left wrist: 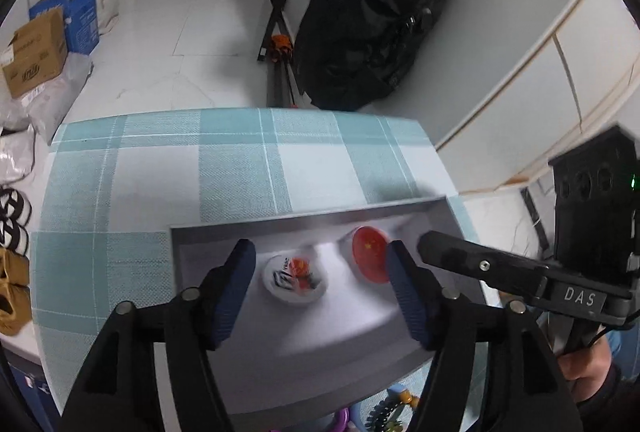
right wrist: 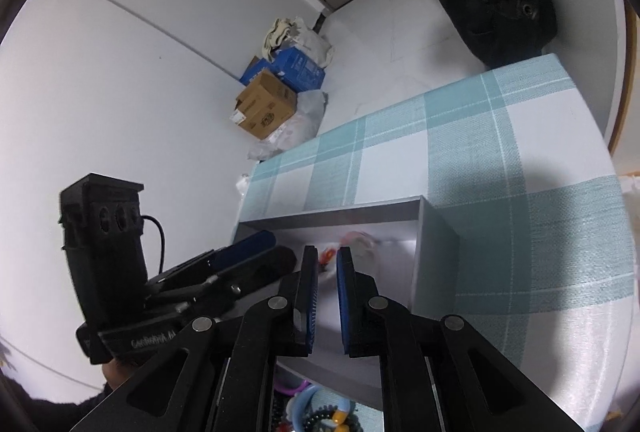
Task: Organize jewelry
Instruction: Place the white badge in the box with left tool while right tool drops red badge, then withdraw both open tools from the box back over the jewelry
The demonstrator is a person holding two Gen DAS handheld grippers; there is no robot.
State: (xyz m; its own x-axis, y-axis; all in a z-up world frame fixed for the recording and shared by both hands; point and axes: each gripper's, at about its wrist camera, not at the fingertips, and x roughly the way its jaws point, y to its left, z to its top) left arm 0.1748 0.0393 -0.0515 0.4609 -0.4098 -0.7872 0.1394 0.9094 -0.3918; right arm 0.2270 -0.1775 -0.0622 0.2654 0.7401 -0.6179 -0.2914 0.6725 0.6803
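— Where are the badges?

— Both lie in the grey tray [left wrist: 304,218]. The white badge [left wrist: 294,278], with a dark logo and an orange mark, sits flat on the tray floor. The red badge [left wrist: 370,254] lies just beside it, nearer the tray's far right corner. They are apart, not touching.

— And your left claw?

— My left claw [left wrist: 319,249] hangs over the tray, spread wide. The white badge shows between its blue pads [left wrist: 236,280], but neither pad presses on it. The right-hand pad partly covers the red badge's edge in that view.

— The right claw?

— My right claw [right wrist: 327,256] points into the same tray from the right. Its pads stand nearly together, with only a narrow slit between them, and they pinch nothing. Past the slit, the things in the tray are blurred.

— What is the tray on?

— A table under a teal and white checked cloth [left wrist: 232,168]. At the near edge, below the tray, lie beaded bracelets [left wrist: 390,412] and a purple ring [left wrist: 342,422].

— Anything further out?

— My hand [left wrist: 584,364] grips the right claw's handle. Beyond the table a black bag [left wrist: 380,12] rests against the wall, and cardboard boxes [left wrist: 36,52] stand on the floor at left.
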